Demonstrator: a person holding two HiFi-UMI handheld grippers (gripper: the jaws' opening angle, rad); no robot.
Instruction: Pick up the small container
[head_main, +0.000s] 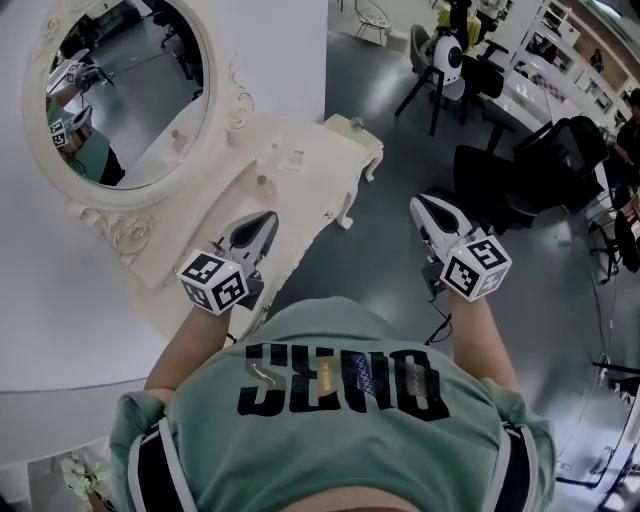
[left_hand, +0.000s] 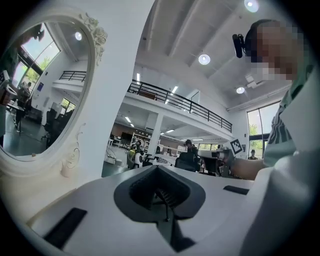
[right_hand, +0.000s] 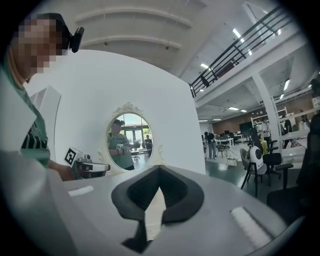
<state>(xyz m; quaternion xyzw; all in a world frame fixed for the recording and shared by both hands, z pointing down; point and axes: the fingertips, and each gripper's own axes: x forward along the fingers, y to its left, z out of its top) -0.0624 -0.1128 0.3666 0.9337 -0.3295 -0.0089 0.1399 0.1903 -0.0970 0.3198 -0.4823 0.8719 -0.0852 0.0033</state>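
Note:
A small pale container (head_main: 265, 184) stands on the cream dressing table (head_main: 310, 185), below the oval mirror (head_main: 125, 90). Another tiny round item (head_main: 357, 124) sits at the table's far corner. My left gripper (head_main: 264, 220) is shut and empty, its tip over the table's near edge, a short way from the small container. My right gripper (head_main: 419, 204) hangs over the grey floor to the right of the table, also shut with nothing in it. The left gripper view shows shut jaws (left_hand: 159, 169) with the mirror frame (left_hand: 75, 150) at the left. In the right gripper view the shut jaws (right_hand: 159, 169) point level toward the mirror (right_hand: 129, 142).
A white curved wall (head_main: 60, 300) backs the dressing table. Black office chairs (head_main: 530, 165) and a tripod stand with a white device (head_main: 448, 60) occupy the grey floor at the right. Desks line the far right.

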